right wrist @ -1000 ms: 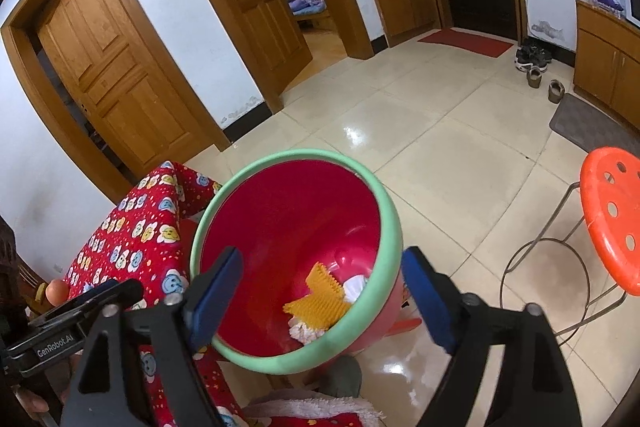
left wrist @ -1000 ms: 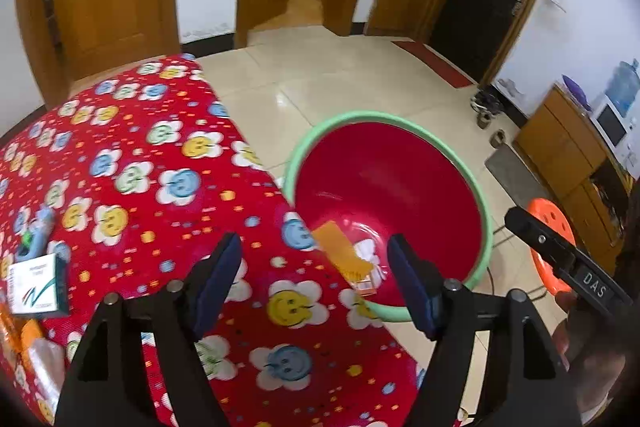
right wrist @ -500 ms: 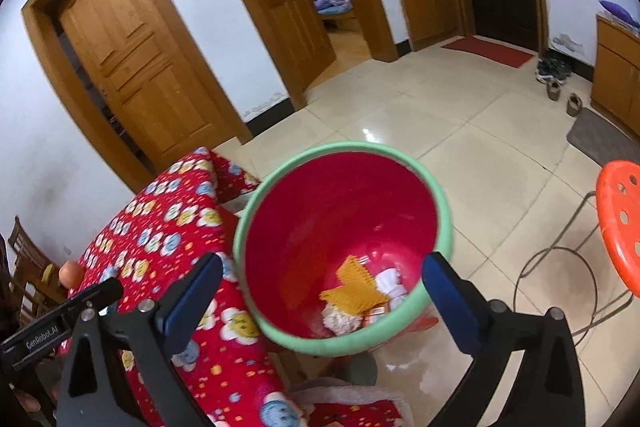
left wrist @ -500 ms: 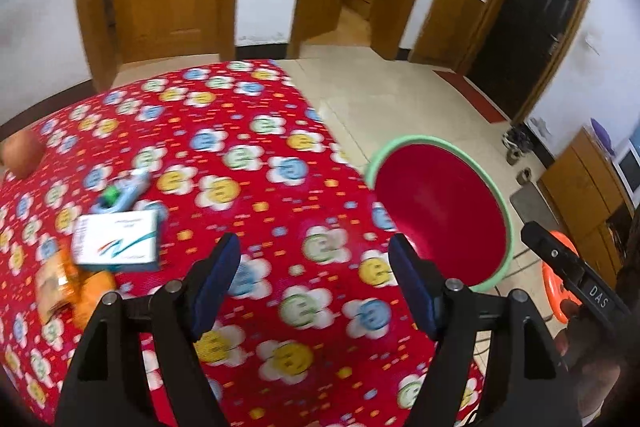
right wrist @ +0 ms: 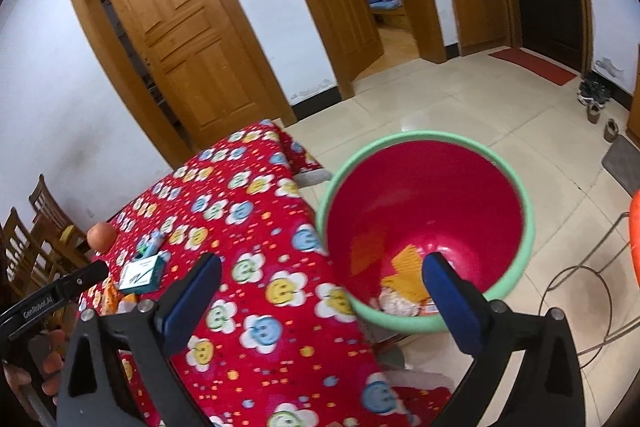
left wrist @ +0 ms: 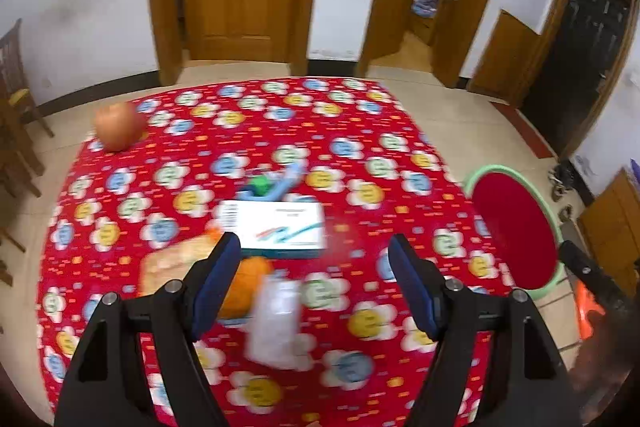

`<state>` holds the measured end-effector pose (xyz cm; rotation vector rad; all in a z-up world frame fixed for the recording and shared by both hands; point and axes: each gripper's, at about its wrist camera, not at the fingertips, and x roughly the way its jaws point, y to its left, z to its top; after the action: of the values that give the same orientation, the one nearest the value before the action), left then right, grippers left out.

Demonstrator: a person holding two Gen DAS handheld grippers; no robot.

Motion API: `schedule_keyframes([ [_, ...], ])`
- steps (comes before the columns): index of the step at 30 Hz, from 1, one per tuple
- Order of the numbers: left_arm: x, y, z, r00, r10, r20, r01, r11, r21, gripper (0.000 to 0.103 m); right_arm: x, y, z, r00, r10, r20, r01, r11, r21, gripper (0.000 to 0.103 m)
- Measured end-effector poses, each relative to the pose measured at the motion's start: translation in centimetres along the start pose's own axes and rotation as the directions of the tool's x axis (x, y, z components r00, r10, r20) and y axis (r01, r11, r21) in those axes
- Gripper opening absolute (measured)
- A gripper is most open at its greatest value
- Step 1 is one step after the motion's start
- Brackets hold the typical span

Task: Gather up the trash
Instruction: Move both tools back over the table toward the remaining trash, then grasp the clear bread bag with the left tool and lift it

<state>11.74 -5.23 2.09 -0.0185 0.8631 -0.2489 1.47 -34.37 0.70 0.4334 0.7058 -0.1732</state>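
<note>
Trash: loose pile on the worktop [left wrist: 360, 115] w/ red smiley-flower cloth — white carton [left wrist: 276, 229], clear plastic wrapper [left wrist: 276, 323], orange packet [left wrist: 244, 285], tan snack bag [left wrist: 172, 261], blue-green bit [left wrist: 272, 185] behind the carton.
Left tongs [left wrist: 316, 285]: wide, nothing held, hanging above the pile.
Right tongs [right wrist: 320, 301]: wide too, empty, over the worktop edge by the bin.
Key relation: wrapper sits just ahead of and below left tongs, between the jaws' line; its long axis runs roughly away from the camera, so prob. a straight drop-and-pinch across the short side. Left hand clearly nearer.
Bin [right wrist: 520, 195]: red, green rim, on floor touching/beside worktop's right edge.
Left view only: pile layout, though blurred; packet type unclear.
Right view only: bin's inside, w/ yellow-orange scraps [right wrist: 408, 267] already at the bottom.
Not trash, likely: orange-red fruit [left wrist: 118, 125] at far corner.
</note>
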Motion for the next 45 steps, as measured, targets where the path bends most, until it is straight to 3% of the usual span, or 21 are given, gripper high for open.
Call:
schedule_keyframes([
  [9, 0.5, 5.9, -1.8, 0.994, 0.102, -0.040, -0.104, 0.994, -0.037, 0.076, 0.8, 3.3, -0.9, 0.999, 0.039, -0.025, -0.039, 0.999, -0.031, 0.102],
  [17, 1.9, 8.7, -2.8, 0.982, 0.168, -0.083, -0.166, 0.986, 0.028, 0.076, 1.4, 5.9, -1.9, 0.997, 0.057, -0.055, -0.060, 0.996, -0.066, 0.102],
  [32, 6.1, 9.4, -2.2, 0.984, 0.132, -0.116, -0.117, 0.985, 0.130, 0.076, 2.7, 8.5, -3.0, 0.994, 0.041, -0.101, -0.051, 0.995, -0.091, 0.102],
  [41, 7.6, 10.5, -1.4, 0.989, 0.099, -0.114, -0.091, 0.993, 0.073, 0.076, 3.5, 9.3, -3.3, 0.991, 0.036, -0.125, -0.049, 0.993, -0.105, 0.102],
  [45, 8.3, 11.1, -1.2, 0.987, 0.087, -0.136, -0.082, 0.996, 0.040, 0.064, 3.9, 9.9, -3.7, 0.990, 0.044, -0.136, -0.060, 0.992, -0.115, 0.102],
])
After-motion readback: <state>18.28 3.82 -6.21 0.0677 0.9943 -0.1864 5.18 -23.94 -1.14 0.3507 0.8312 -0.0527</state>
